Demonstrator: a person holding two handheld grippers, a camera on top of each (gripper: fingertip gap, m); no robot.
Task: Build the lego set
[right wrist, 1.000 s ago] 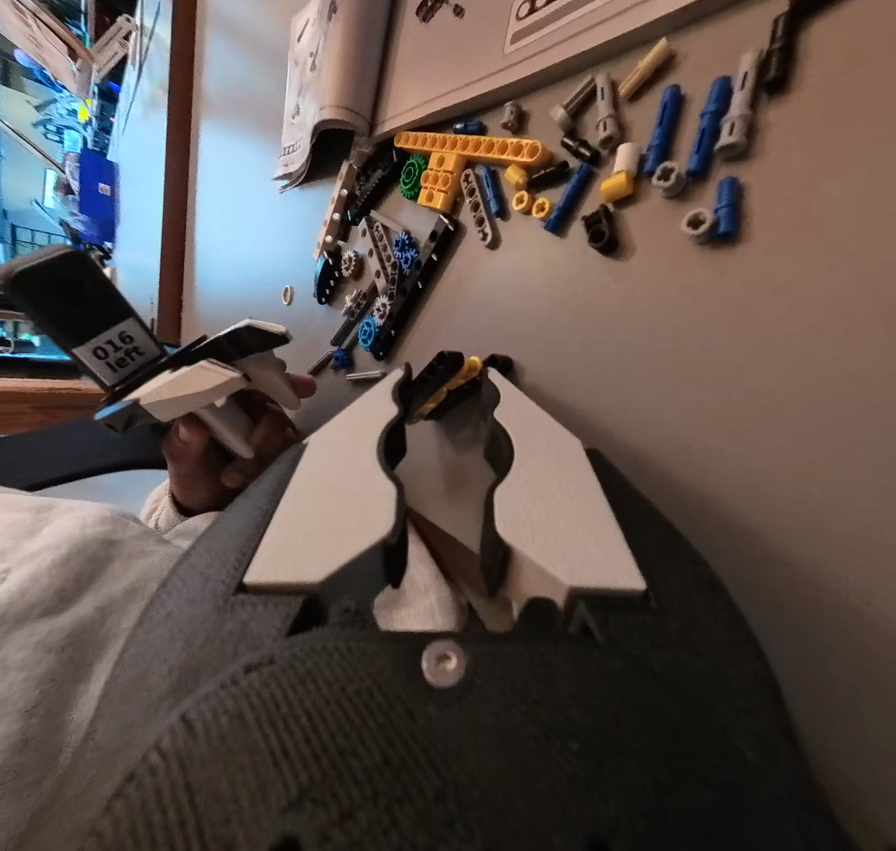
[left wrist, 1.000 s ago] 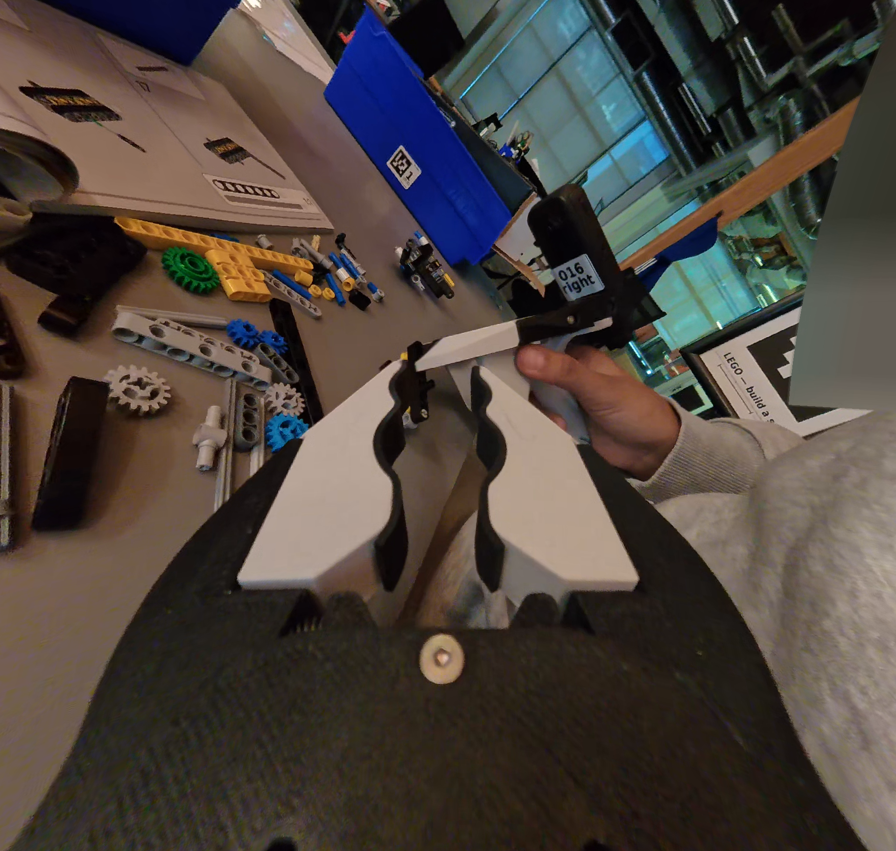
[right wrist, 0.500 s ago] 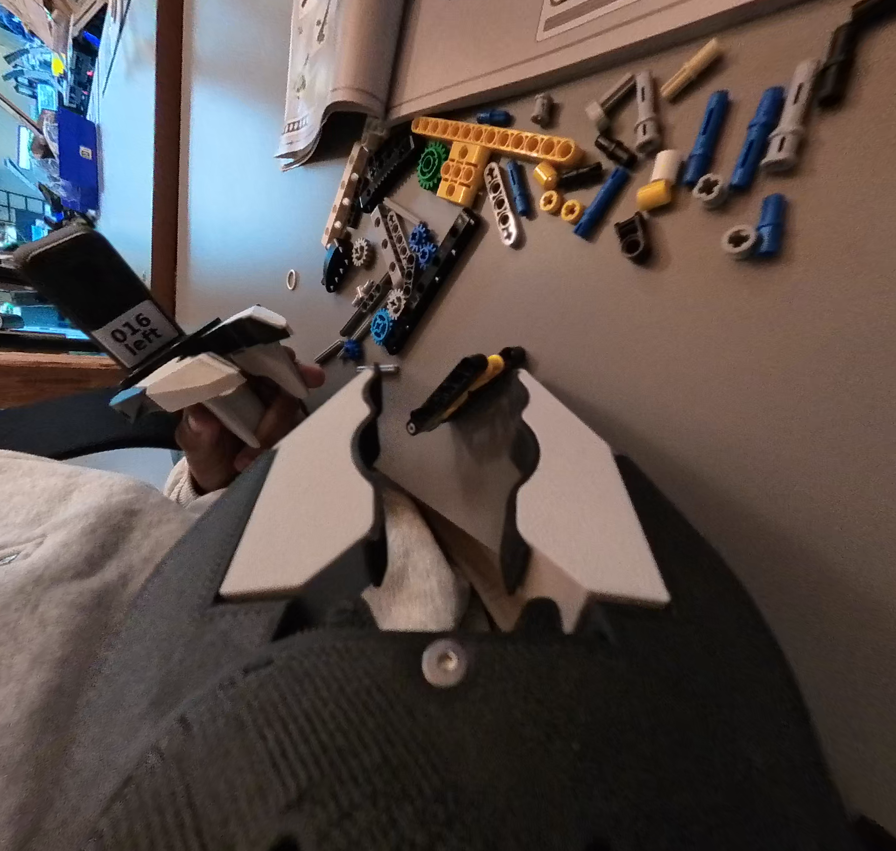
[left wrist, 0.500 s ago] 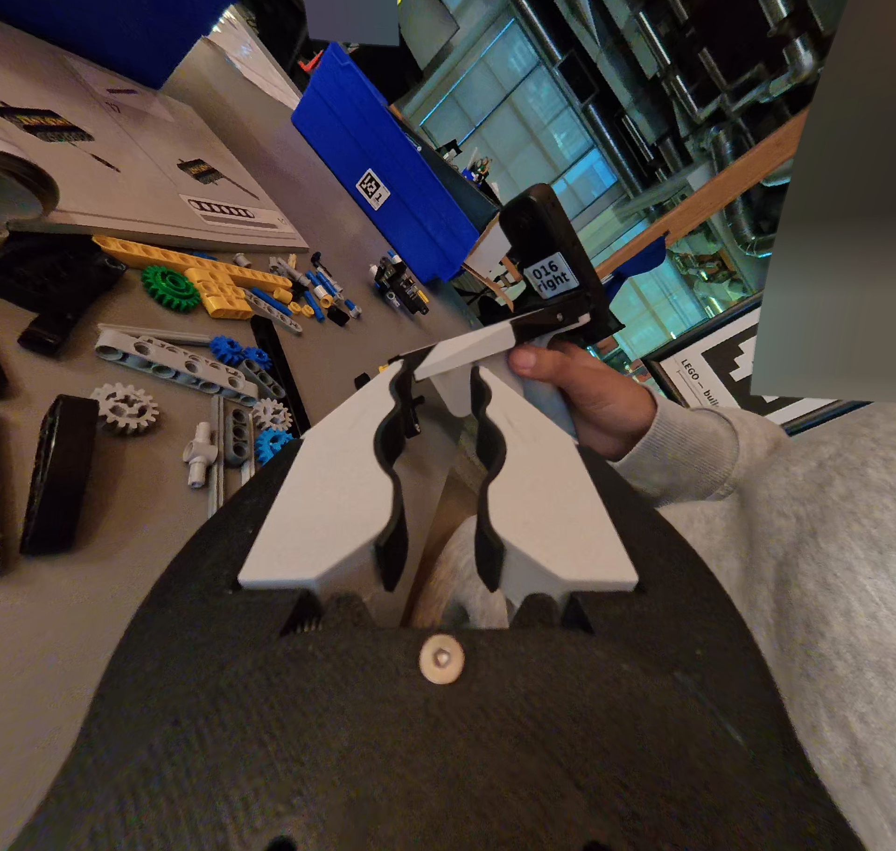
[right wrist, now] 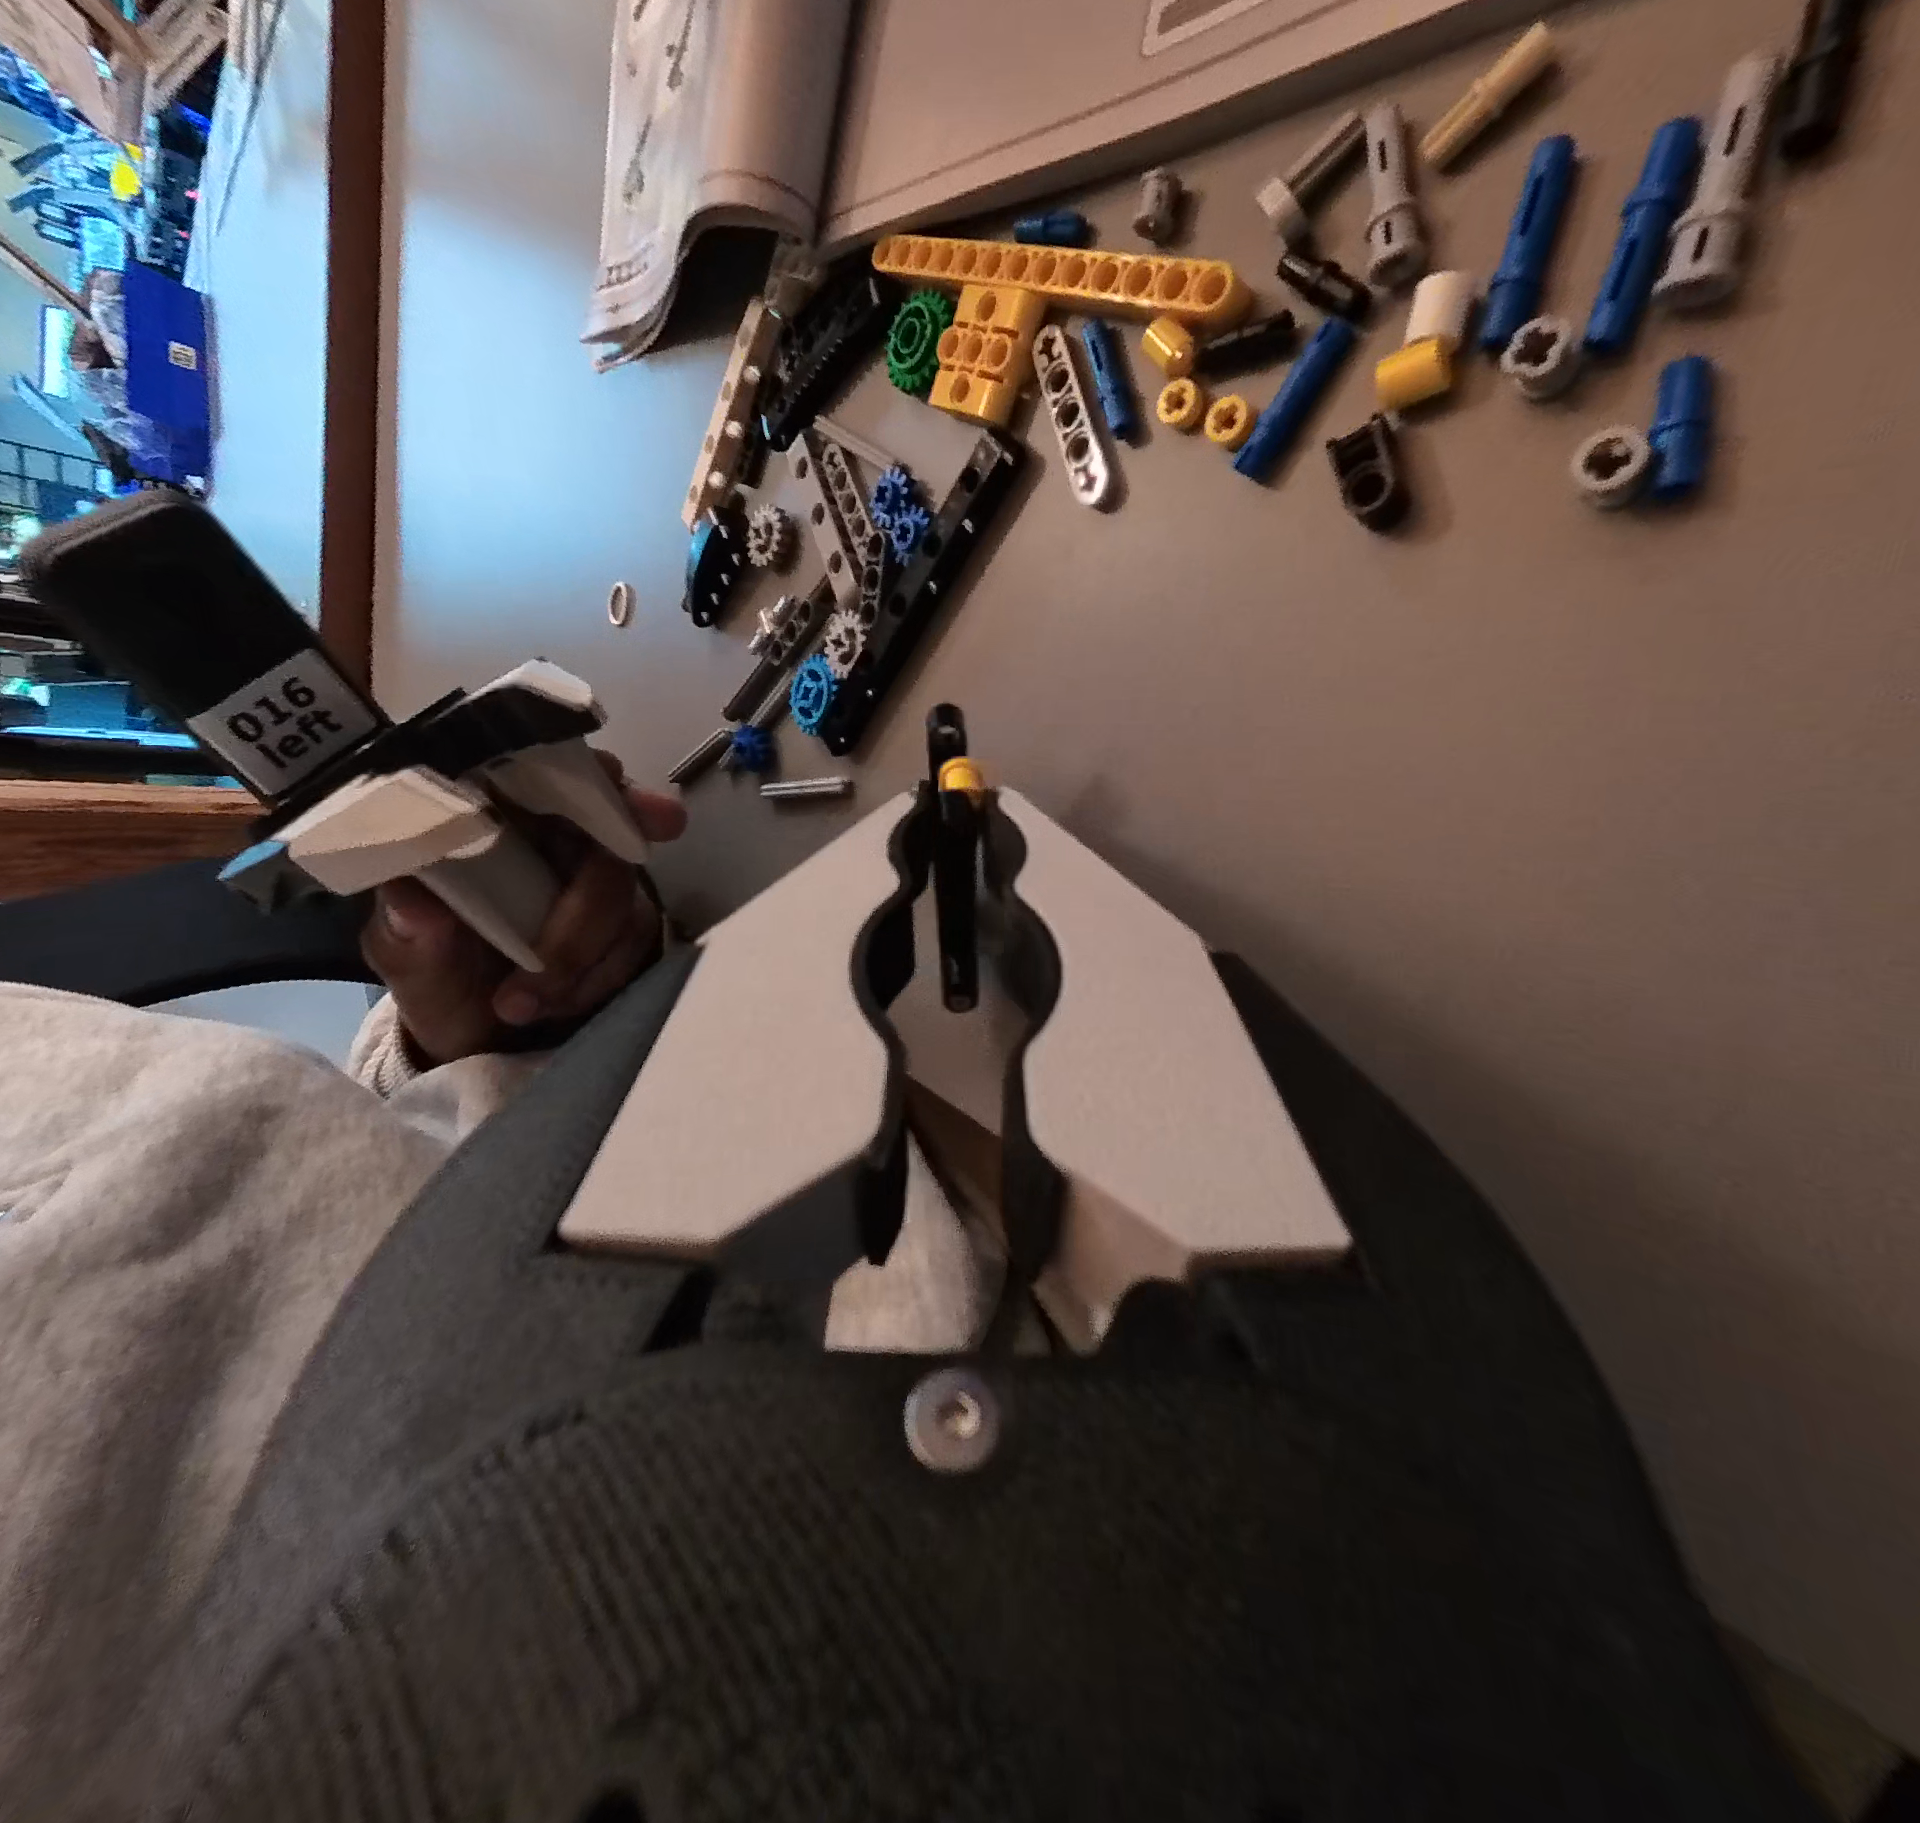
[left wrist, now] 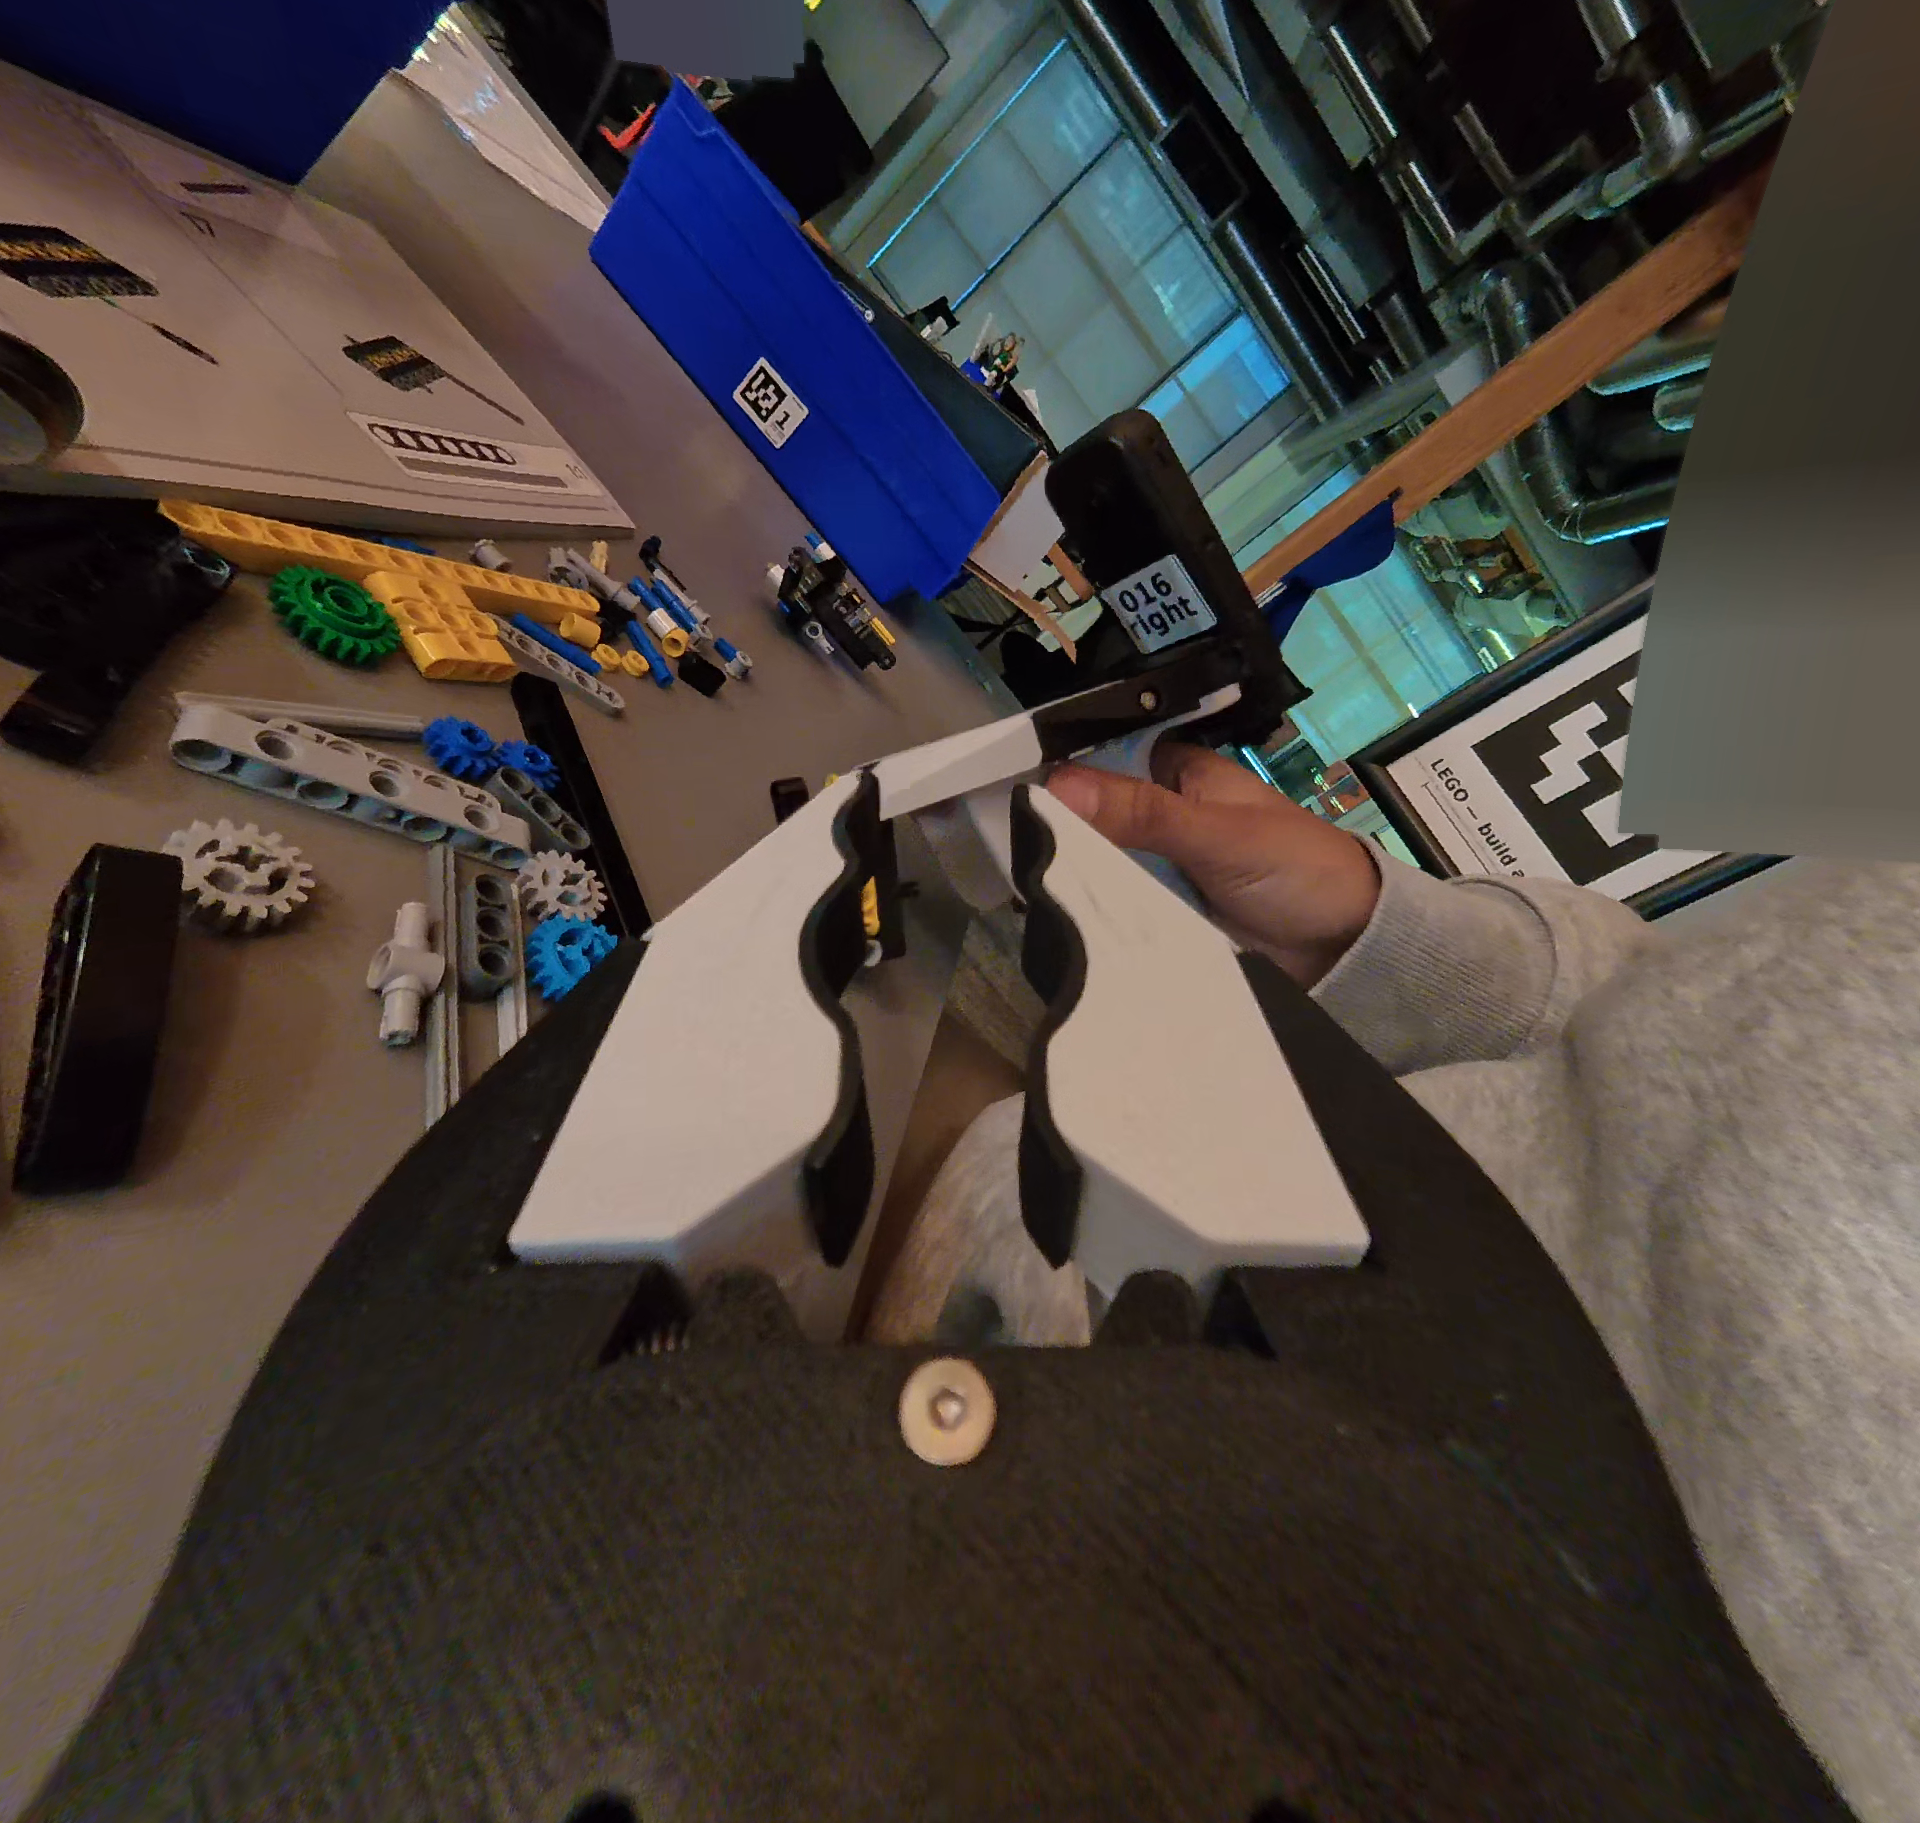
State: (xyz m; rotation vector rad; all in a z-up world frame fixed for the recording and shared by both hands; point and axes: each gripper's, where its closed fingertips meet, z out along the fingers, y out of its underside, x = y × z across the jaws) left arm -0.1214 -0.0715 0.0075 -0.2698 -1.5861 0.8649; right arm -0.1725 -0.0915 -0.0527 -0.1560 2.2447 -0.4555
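My right gripper [right wrist: 958, 802] is shut on a thin black beam with a yellow pin [right wrist: 954, 900]. The beam lies lengthwise between the fingers, its yellow end at the tips, held above the grey table [right wrist: 1455, 838]. My left gripper [left wrist: 943, 791] is open and empty. The right gripper [left wrist: 966, 765], held by a hand, crosses just past the left one's tips in the left wrist view. The black and yellow piece [left wrist: 883, 880] shows there close to the left gripper's left finger. The left gripper [right wrist: 260, 869] shows at the left of the right wrist view.
Loose parts lie on the table: a yellow T-shaped beam [right wrist: 1060, 272], a green gear [right wrist: 914, 339], blue pins [right wrist: 1527, 215], grey beams and gears [left wrist: 332, 776], and a black tyre [left wrist: 99, 1015]. An open instruction booklet [right wrist: 987, 59] and a blue bin [left wrist: 810, 391] lie beyond.
The right gripper opened wide half a second ago, with the black beam slanted at its tips. It has now shut on the beam, which lies straight along the fingers. The left gripper stays open.
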